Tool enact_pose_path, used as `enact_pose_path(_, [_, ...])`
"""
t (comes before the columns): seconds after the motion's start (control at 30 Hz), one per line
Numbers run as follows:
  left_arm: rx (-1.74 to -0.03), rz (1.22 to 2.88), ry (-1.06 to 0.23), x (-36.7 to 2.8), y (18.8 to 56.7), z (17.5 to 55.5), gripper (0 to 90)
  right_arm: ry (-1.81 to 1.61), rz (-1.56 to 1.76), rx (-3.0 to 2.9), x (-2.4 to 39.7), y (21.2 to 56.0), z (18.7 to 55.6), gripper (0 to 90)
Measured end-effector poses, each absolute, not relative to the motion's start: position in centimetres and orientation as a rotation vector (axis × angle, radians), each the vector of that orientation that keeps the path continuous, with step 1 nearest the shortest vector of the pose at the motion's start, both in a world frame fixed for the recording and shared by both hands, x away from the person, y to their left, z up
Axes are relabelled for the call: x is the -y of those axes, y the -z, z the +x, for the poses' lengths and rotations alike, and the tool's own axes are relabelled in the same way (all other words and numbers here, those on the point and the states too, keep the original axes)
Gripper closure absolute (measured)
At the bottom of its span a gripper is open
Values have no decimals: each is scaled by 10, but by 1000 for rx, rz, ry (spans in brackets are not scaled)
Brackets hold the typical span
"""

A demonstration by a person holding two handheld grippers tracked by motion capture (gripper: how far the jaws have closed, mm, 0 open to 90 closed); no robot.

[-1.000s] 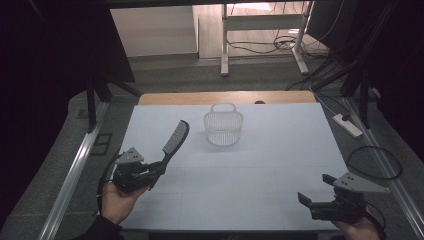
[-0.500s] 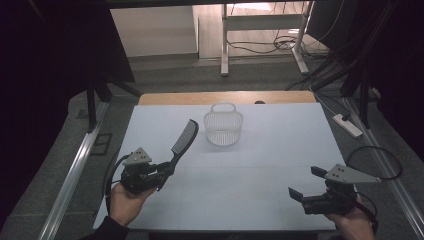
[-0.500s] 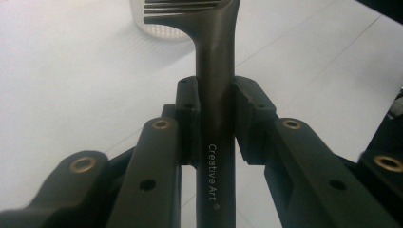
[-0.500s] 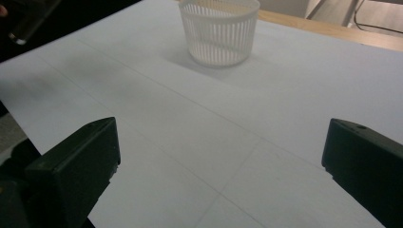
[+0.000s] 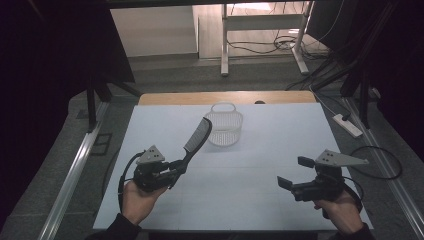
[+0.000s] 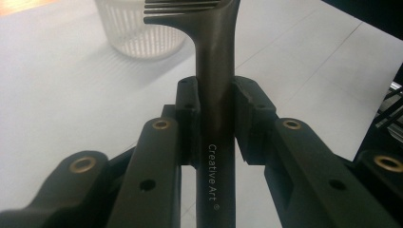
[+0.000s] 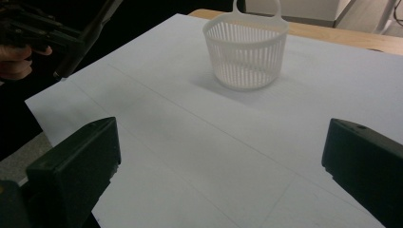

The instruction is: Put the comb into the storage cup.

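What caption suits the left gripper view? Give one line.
Left gripper clamps a dark comb by its handle, teeth toward the white basket.

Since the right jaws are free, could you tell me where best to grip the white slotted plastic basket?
I would grip the white slotted plastic basket by the loop handle on its far rim, coming straight down from above. The basket stands upright with nothing touching it, and the thin loop suits the open right gripper better than the wide round wall.

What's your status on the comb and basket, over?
Left gripper shut on dark plastic comb, handle clamped. Right gripper open, holding nothing. White slatted plastic basket upright ahead; nothing between comb and basket.
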State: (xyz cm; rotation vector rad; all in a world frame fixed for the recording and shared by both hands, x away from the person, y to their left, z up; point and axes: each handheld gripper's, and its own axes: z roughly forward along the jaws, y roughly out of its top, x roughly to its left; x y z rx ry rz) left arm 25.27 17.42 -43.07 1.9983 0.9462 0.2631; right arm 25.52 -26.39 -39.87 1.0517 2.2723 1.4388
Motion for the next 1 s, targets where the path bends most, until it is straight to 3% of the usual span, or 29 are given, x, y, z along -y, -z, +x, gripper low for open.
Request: enact_pose_path(1.0, [-865,2013,-268,-127,430,264,730,-1523,1062,-2369,218,394,296,0])
